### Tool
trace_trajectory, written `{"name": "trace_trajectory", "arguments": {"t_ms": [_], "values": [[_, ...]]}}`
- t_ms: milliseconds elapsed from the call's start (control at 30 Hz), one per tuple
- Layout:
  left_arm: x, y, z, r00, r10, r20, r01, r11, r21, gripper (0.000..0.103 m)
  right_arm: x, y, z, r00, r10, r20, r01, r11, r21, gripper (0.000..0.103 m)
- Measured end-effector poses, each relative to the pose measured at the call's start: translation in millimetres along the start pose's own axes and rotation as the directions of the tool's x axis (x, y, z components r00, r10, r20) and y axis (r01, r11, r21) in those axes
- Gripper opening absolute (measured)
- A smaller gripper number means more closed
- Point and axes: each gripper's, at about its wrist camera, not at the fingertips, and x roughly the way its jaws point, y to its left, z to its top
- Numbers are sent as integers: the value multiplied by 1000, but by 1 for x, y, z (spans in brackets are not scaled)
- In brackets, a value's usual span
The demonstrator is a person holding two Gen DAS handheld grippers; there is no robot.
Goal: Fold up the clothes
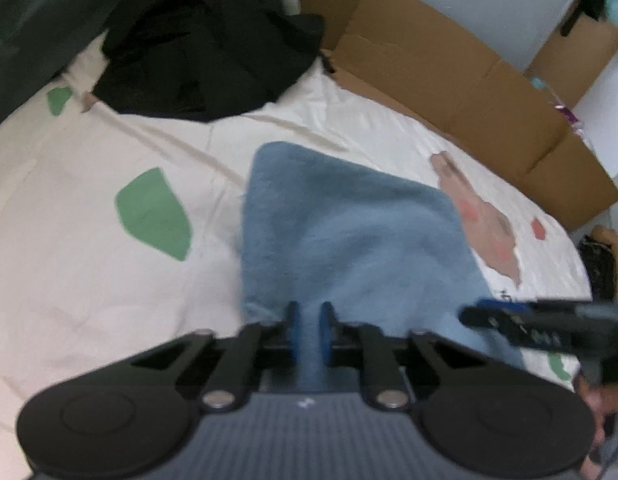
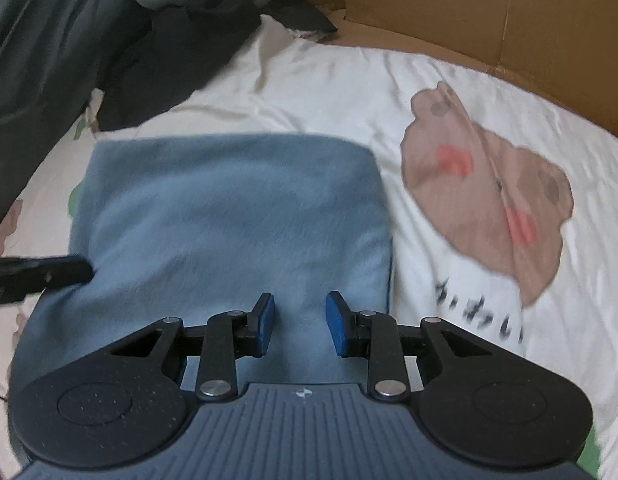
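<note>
Left gripper (image 1: 309,326) clamps the near edge of the blue cloth (image 1: 349,232). Right gripper (image 2: 300,322) is part-open at that edge; grip unclear. Cloth stretches away from both.

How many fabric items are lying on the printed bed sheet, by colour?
Blue: 1, the fuzzy blue folded cloth
Black: 1, the crumpled black garment pile
Dark green: 1, the dark green fabric at the left edge
Total: 3
</note>
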Motion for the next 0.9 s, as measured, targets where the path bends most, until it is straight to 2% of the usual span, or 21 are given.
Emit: {"name": "trace_trajectory", "arguments": {"t_ms": [167,200,267,400,433,467,600,767,900], "values": [[-15,2,-1,1000,11,-13,-11,999,-31,4,-19,5,-23,1000,2,-16,-2,1000,-8,35],[-20,1,-3,1000,9,-11,-10,1000,-29,6,-24,5,-27,1000,-1,-18,0,1000,-15,35],[-29,-2,-8,1000,-14,4,14,999,-35,20,-33,6,-35,1000,-6,-18,5,1000,-26,35],[-43,-7,-17,996,-75,51,77,996,-39,28,-59,4,-53,998,-28,48,29,999,-26,34],[-39,-7,-18,997,-68,32,69,997,-40,30,-67,4,-57,996,-45,73,48,998,-36,34],[-34,-7,-20,998,-60,13,61,997,-40,30,-72,4,-60,994,-59,89,63,997,-39,34],[-19,-7,-26,999,-39,-20,38,999,-7,30,-74,-12,-68,996,-69,60,67,997,36,35],[-11,-9,-32,1000,-17,-13,18,998,68,31,-64,-17,-81,999,-39,10,38,999,35,36],[-10,-5,-32,1000,-29,-12,29,998,60,31,-65,-18,-96,1000,-23,-19,24,997,73,35]]}}
